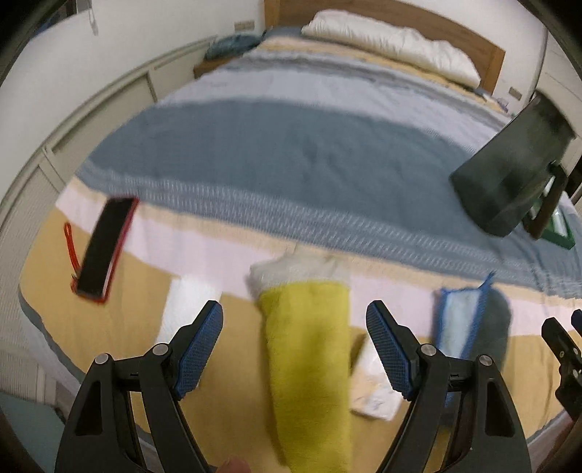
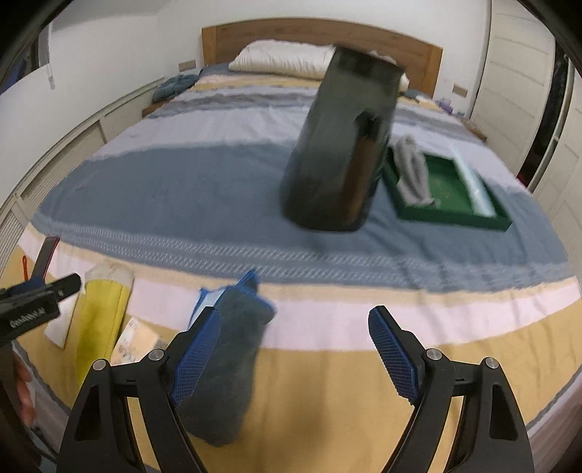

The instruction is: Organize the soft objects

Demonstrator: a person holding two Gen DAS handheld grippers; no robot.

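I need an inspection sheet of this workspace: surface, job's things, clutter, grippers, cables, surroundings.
Surface: striped bedspread on a bed.
Job's things: yellow cloth and grey-blue cloth near the bed's front edge; grey cloth in green tray.
Clutter: dark bin, black and red case, papers.
Grippers: left gripper open over the yellow cloth; right gripper open, empty.
Cables: nothing seen.
Surroundings: pillow, wooden headboard, white wardrobe.

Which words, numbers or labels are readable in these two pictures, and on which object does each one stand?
None is readable.
Left gripper, seen in the right wrist view: white print on its black body, mirrored and too blurred to read.
Paper packet beside the yellow towel: marks, too blurred to read.
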